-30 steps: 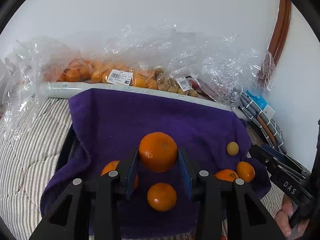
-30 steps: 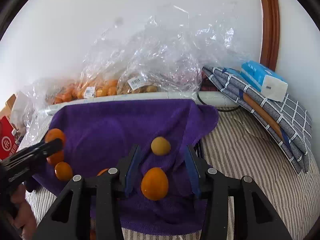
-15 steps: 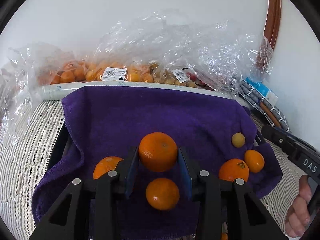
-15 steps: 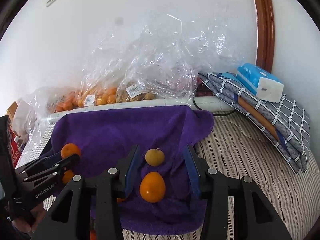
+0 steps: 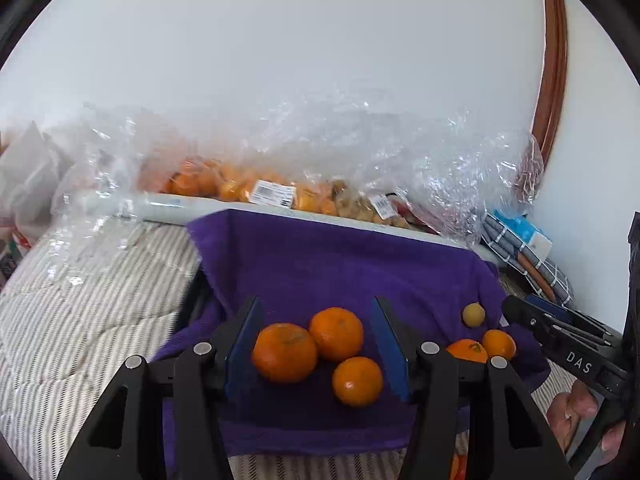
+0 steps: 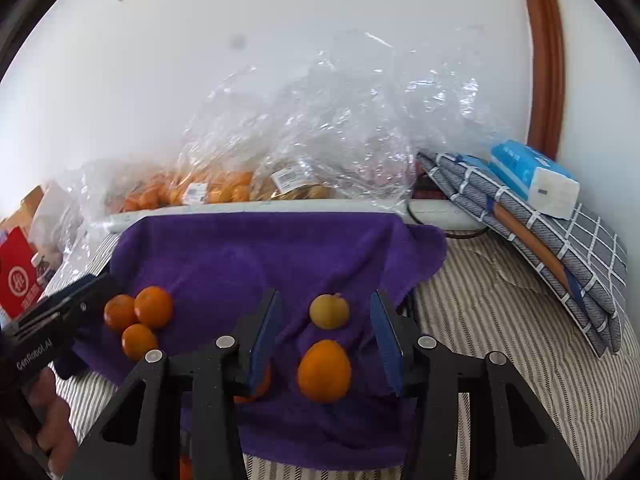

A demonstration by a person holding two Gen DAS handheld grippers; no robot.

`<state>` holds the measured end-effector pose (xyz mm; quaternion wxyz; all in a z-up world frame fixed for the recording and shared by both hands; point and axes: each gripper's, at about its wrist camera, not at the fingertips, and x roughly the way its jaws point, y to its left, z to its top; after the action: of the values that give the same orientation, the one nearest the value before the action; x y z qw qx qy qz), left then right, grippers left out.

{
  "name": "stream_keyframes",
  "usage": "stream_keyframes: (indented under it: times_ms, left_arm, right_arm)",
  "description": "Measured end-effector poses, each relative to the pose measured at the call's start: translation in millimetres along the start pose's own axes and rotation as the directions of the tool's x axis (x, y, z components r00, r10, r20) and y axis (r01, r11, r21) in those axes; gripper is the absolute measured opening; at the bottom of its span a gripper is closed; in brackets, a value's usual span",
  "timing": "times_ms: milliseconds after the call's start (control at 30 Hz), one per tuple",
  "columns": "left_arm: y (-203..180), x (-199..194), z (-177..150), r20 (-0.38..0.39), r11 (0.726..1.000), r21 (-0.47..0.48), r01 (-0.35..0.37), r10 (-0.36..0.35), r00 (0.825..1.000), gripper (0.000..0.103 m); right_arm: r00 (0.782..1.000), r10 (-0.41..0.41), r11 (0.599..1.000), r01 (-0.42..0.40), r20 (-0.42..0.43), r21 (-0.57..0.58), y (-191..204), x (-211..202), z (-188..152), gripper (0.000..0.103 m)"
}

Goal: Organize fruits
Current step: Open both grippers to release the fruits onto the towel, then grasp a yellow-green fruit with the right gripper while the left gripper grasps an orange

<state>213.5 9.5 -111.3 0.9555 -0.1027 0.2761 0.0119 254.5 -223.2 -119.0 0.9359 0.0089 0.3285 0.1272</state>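
Observation:
A purple towel (image 5: 340, 264) lies on the striped bed, also in the right wrist view (image 6: 248, 256). My left gripper (image 5: 318, 338) is open above three oranges (image 5: 336, 334) that rest together on the towel; these three oranges also show at the left in the right wrist view (image 6: 138, 320). My right gripper (image 6: 325, 340) is open and empty, with a small yellow fruit (image 6: 329, 311) and an orange (image 6: 324, 371) on the towel between its fingers. The same yellow fruit (image 5: 473, 314) and two oranges (image 5: 484, 346) show at the right in the left wrist view.
Clear plastic bags of oranges and other fruit (image 5: 280, 196) lie along the white wall behind the towel. A folded grey checked cloth (image 6: 560, 236) with a blue tissue pack (image 6: 532, 176) sits at the right. A red box (image 6: 18, 276) is at the left.
My left gripper has opened and let go of the orange, which now rests on the towel beside two others. My right gripper has stayed open over the yellow fruit and orange.

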Motion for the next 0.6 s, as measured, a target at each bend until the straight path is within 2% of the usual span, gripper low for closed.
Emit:
stream_keyframes:
  times_ms: [67,133,300,467,600]
  left_arm:
    - [8,-11,-4,0.016,1.000,-0.007,-0.021,0.021,1.000,0.053]
    - [19,-26,-11,0.036,0.999,-0.009,-0.053,0.053,0.998,0.053]
    - [43,-48,-20,0.032,0.999,-0.028,-0.047,0.048,0.998,0.053]
    - [62,-48,-28,-0.041,0.995,-0.088,-0.037,0.033,0.999,0.053]
    - [71,-55,-33,-0.042,0.991,-0.124,-0.059,0.054,0.998,0.053]
  right_arm:
    - [1.000,-0.011,1.000,0.011,0.020,-0.007,3,-5,-1,0.047]
    - [0.998,-0.057,0.998,0.057,0.029,0.006,5,-14,-5,0.047]
    - [0.998,-0.051,0.998,0.052,-0.034,0.023,9,-40,-20,0.047]
    - [0.996,0.032,0.999,-0.030,-0.085,0.022,28,-67,-47,0.043]
    - [0.986,0.103,0.995,-0.103,-0.131,0.010,54,-80,-75,0.040]
